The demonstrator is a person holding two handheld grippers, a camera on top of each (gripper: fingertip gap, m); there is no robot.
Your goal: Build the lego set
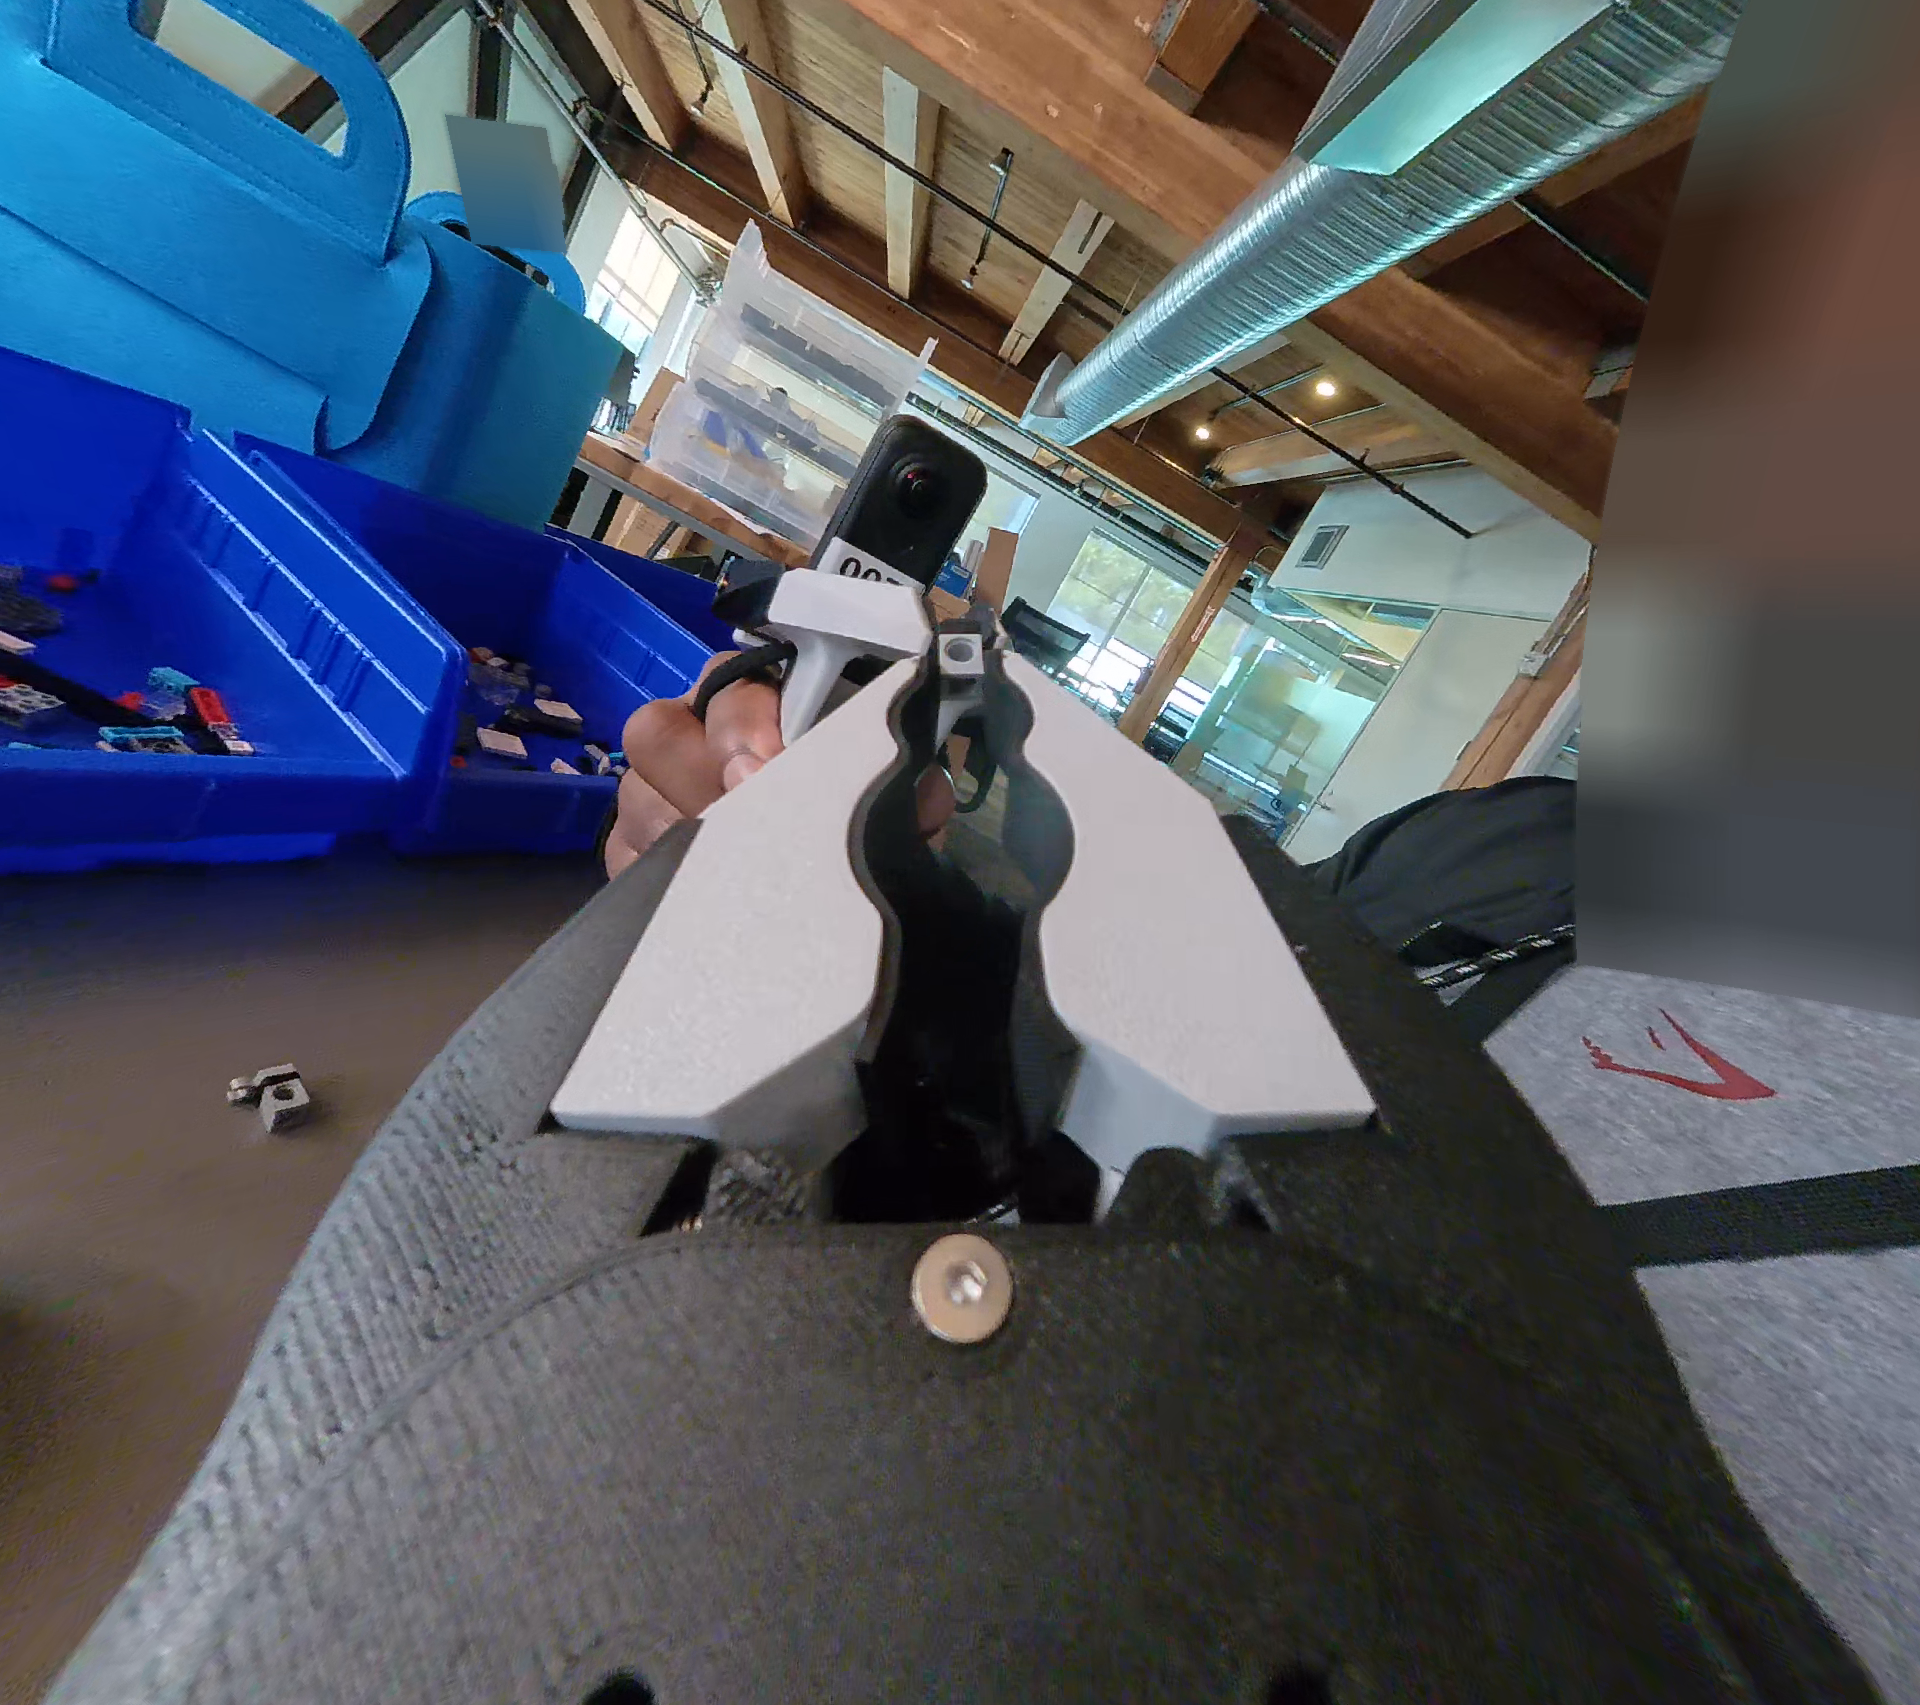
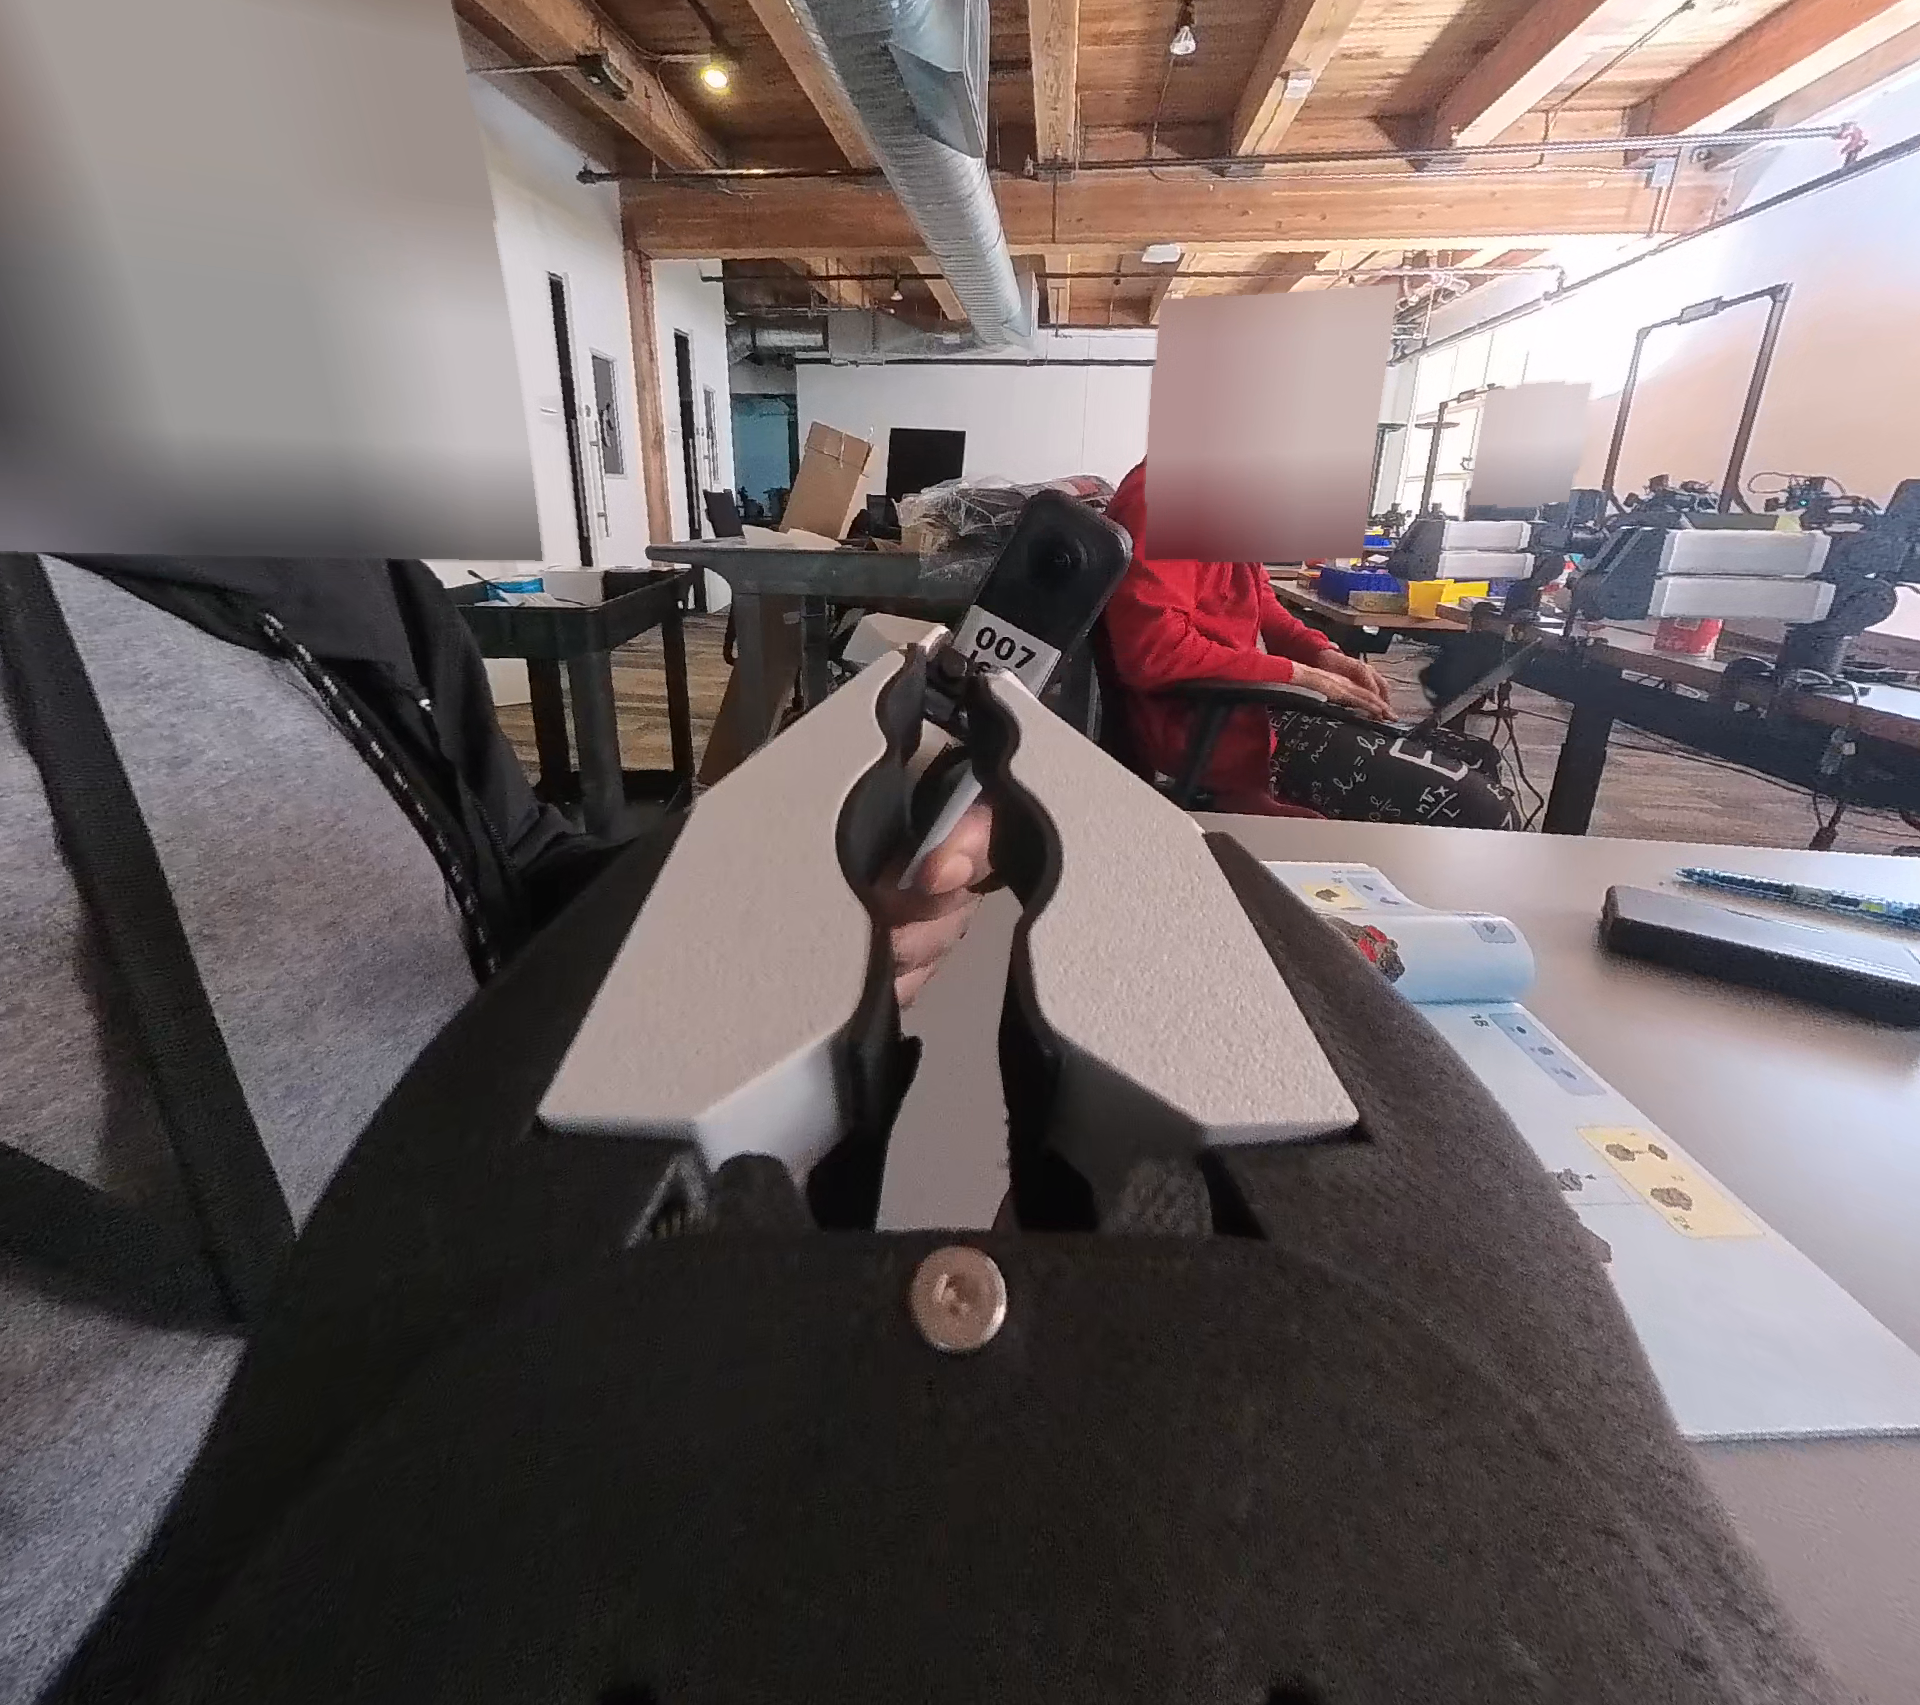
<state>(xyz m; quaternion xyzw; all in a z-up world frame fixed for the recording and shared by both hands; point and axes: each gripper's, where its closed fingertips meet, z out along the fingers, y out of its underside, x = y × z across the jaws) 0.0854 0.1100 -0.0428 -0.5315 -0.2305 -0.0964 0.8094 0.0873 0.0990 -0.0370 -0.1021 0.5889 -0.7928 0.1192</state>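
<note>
We see a small light grey lego piece (image 1: 960, 649) pinched at the tips of the left hand-held gripper (image 1: 958, 668), which is pressed together on it and lifted above the tabletop (image 1: 208, 1240). Just beyond this piece, the right hand-held gripper (image 1: 862, 616) faces it, with a black camera on top and a hand (image 1: 686, 751) around its handle.

In the right wrist view, the right hand-held gripper (image 2: 951, 679) has its tips close together on a small dark part, and the grey lego piece itself is not clear there, so we cannot tell if it grips anything. Behind its tips we see the left gripper's camera and fingers (image 2: 935, 917) of the left hand.

To the left of the held piece, lower on the tabletop, a second small grey lego assembly (image 1: 272, 1096) lies alone. Farther left of the piece stand blue bins (image 1: 312, 616) with many loose bricks (image 1: 156, 710) inside, and behind the bins a light blue felt bag (image 1: 208, 149) with a handle.

On the other side of the held piece, an open instruction booklet (image 2: 1621, 1167) lies flat on the tabletop, and past it a dark flat device (image 2: 1756, 949). The person's grey and black jacket (image 2: 208, 824) fills the near side. In the background a person in a red top (image 2: 1195, 616) sits at another desk.
</note>
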